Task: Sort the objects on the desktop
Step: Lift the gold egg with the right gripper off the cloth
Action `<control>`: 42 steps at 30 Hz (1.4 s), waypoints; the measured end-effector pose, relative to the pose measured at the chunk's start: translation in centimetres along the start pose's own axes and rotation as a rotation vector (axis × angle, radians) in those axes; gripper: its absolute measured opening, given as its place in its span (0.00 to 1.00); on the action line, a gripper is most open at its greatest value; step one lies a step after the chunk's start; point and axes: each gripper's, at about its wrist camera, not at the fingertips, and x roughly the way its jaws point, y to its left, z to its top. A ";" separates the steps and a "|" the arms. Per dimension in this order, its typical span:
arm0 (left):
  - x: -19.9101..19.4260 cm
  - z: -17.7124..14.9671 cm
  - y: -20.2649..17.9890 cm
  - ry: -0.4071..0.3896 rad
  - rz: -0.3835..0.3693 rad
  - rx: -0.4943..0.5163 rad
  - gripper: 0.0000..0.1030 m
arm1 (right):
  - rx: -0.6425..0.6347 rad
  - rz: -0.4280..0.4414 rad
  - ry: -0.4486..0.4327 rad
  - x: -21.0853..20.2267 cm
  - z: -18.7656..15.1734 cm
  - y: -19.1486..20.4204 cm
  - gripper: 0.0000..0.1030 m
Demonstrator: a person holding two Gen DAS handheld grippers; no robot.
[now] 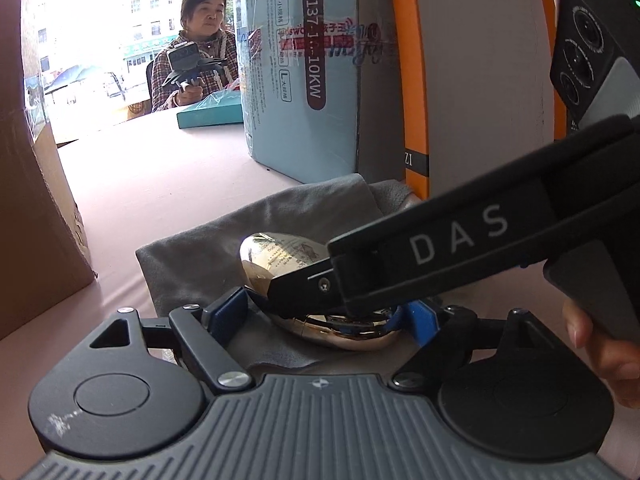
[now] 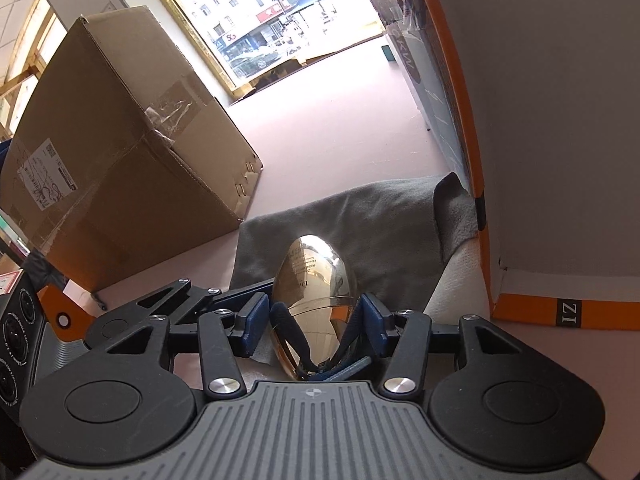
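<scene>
A shiny gold, egg-shaped case lies on a grey cloth on the pink table. My left gripper is low over it, jaws wide, one blue pad off each end of the case; a sliver of cloth shows at the left pad. My right gripper straddles the case across its narrow width, its pads just off the sides, open. In the left wrist view the right gripper reaches in from the right and hides part of the case.
A large cardboard box stands left of the cloth. A light blue carton and an orange-edged box close the right side. White paper lies under the cloth. Across the table a person holds another gripper by a teal box.
</scene>
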 end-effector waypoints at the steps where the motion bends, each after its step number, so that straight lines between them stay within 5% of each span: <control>1: -0.1 0.1 0.2 -0.004 0.002 -0.017 0.77 | -0.003 0.000 -0.003 -0.1 0.0 0.0 0.46; 10: -0.6 1.2 2.3 -0.019 0.022 -0.136 0.62 | 0.006 0.096 -0.046 -2.5 0.7 -0.1 0.25; 27: -4.3 2.6 1.0 -0.131 0.121 -0.075 0.59 | -0.009 0.147 -0.117 -5.3 1.2 1.6 0.24; 35: -9.2 5.0 1.1 -0.233 0.182 -0.047 0.59 | -0.049 0.221 -0.211 -9.0 1.8 4.7 0.23; 42: -18.0 5.5 3.5 -0.326 0.284 -0.030 0.58 | -0.169 0.261 -0.265 -12.0 1.9 13.2 0.23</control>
